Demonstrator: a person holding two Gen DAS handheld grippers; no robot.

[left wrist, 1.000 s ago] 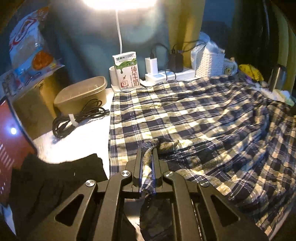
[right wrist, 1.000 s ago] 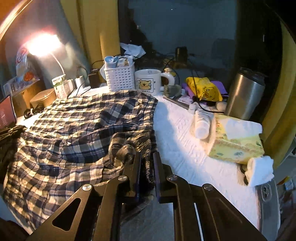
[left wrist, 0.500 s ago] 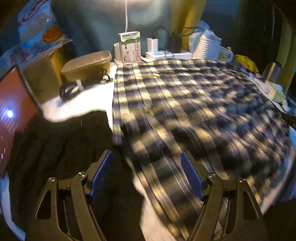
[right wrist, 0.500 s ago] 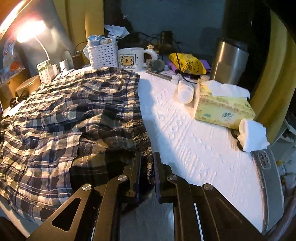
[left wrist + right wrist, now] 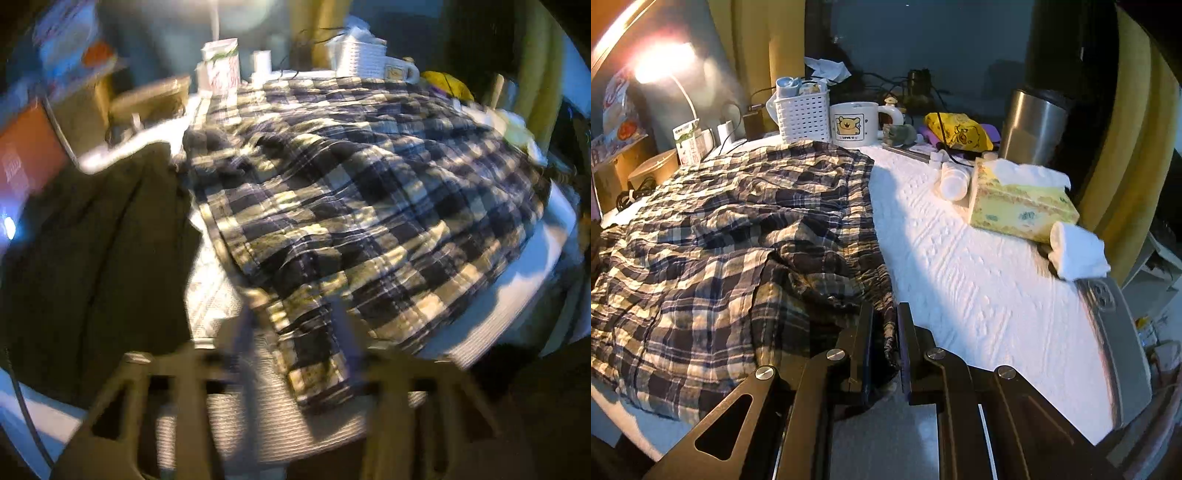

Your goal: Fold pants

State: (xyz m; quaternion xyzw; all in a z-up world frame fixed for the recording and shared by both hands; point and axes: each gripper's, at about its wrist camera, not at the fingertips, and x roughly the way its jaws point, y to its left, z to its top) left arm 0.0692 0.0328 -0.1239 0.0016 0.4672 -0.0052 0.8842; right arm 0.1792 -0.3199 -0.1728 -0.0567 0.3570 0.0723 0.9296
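The plaid pants (image 5: 362,192) lie spread and wrinkled over the white table cover, and also show in the right wrist view (image 5: 738,229). My left gripper (image 5: 295,332) is open and empty, blurred by motion, with its fingers above the near edge of the pants. My right gripper (image 5: 885,332) is shut on the bunched right edge of the pants, near the table's front edge.
A dark garment (image 5: 92,258) lies left of the pants. At the back stand a milk carton (image 5: 221,66), a white basket (image 5: 803,116), a bear mug (image 5: 855,123) and a steel tumbler (image 5: 1034,125). A tissue box (image 5: 1019,199) and a white roll (image 5: 1078,254) sit right.
My left gripper let go of the pants' edge, opened and pulled back and up; its view is now blurred. My right gripper kept its hold and shifted slightly.
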